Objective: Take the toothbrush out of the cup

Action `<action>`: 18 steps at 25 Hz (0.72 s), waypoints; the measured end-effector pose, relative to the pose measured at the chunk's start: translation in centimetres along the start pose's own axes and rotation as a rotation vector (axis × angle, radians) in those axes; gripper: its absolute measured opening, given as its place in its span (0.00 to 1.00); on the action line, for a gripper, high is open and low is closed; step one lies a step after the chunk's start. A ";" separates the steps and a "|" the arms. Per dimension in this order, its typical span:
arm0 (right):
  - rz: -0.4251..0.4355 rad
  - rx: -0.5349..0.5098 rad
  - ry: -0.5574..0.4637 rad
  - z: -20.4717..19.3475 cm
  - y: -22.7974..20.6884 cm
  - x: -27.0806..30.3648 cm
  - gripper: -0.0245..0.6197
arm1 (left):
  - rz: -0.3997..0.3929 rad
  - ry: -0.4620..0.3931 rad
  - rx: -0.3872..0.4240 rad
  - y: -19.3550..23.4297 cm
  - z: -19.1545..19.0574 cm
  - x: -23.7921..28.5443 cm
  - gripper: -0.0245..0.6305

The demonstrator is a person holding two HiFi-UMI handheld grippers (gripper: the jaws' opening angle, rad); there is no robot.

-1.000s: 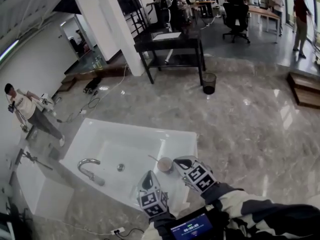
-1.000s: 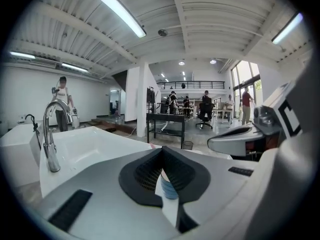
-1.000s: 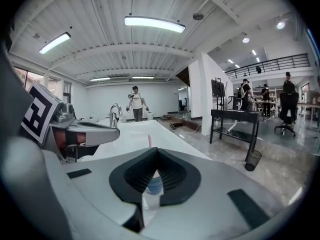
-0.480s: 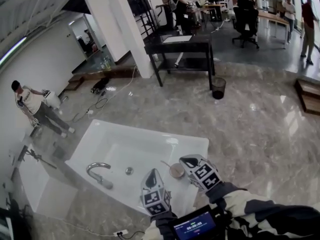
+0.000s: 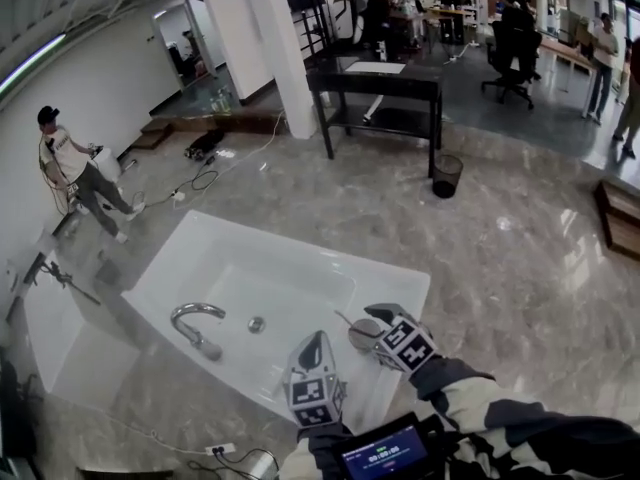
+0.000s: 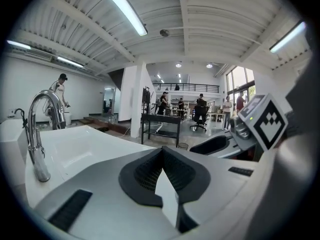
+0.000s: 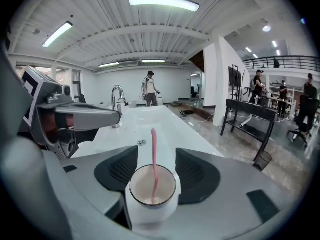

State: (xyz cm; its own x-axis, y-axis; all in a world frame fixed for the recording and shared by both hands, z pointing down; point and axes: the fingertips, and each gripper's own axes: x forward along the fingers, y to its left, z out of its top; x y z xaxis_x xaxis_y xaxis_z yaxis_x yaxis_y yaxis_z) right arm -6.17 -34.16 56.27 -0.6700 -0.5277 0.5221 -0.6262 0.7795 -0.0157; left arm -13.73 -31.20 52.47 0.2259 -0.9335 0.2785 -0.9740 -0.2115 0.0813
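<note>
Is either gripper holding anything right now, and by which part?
Nothing is held. The right gripper's jaws are opening around the round white cup with the pink toothbrush in it, not clamping it. The left gripper is shut and empty.

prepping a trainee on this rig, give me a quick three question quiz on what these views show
1. What stands in the cup? A a pink toothbrush; B a spoon; C nothing.
2. True or false: the left gripper has its jaws together, with nothing between them.
3. Fill in: the cup stands on the rim of the white ____.
Key: 1 A. 2 True. 3 sink; the right gripper has the cup between its jaws, which are opening.
</note>
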 end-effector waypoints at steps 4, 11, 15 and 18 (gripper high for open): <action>0.013 -0.039 0.074 -0.6 0.1 1.7 0.42 | -0.017 0.005 -0.021 -0.1 -0.5 -0.8 0.04; 0.044 -0.092 0.163 -1.3 0.0 4.1 0.42 | 0.016 0.020 -0.064 1.2 -1.5 -1.5 0.04; 0.049 -0.160 0.194 -1.4 0.0 4.5 0.11 | 0.040 0.022 -0.084 1.9 -1.7 -1.6 0.04; 0.061 -0.159 0.185 -0.8 -0.2 4.5 0.08 | 0.044 0.022 -0.086 2.1 -1.7 -1.3 0.04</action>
State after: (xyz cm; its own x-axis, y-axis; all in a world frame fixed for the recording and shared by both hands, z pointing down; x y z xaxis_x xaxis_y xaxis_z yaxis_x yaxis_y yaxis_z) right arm -8.73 -36.41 59.24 -0.6110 -0.4189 0.6717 -0.5063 0.8591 0.0753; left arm -16.07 -29.94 53.91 0.1842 -0.9345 0.3047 -0.9781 -0.1438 0.1504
